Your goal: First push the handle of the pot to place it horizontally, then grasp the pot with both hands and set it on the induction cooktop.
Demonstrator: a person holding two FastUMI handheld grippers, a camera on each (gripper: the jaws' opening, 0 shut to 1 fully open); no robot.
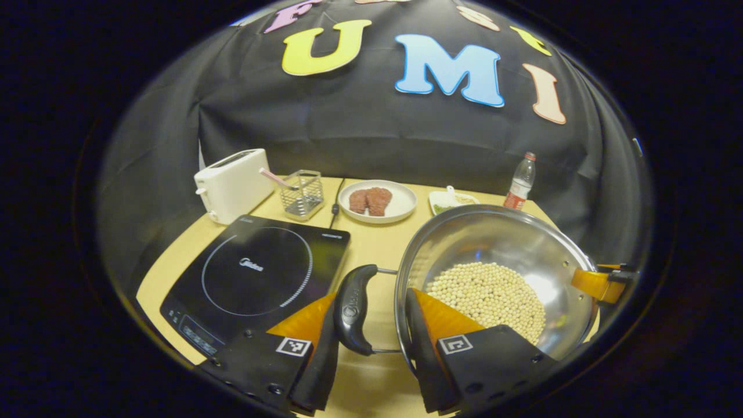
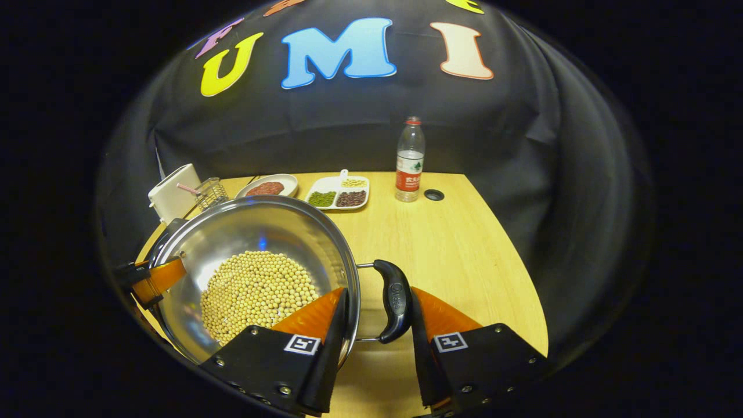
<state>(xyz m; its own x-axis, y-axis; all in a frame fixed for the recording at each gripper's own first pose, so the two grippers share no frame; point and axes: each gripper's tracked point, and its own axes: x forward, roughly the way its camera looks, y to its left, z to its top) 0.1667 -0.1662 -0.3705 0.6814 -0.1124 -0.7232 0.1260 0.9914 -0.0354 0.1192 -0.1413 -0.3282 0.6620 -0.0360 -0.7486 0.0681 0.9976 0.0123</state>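
Pot (image 1: pixel 493 278) grasp is under way: left tool (image 1: pixel 371 325) and right tool (image 2: pixel 377 316) each straddle a side handle, not visibly clamped. Next, clench both and lift evenly toward the induction cooktop (image 1: pixel 255 273), I judge.

Readable text: almost none.
The induction cooktop (image 1: pixel 255 273) carries a small logo at its ring centre, too blurred to read; the bottle (image 2: pixel 410 159) label too.

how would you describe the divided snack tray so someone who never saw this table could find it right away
Start at the back edge of the wooden table, near the cloth wall. Just left of the water bottle lies a white divided tray. Unlike the round plate of reddish food beside it, it is rectangular, with separate compartments of green, dark and pale beans.
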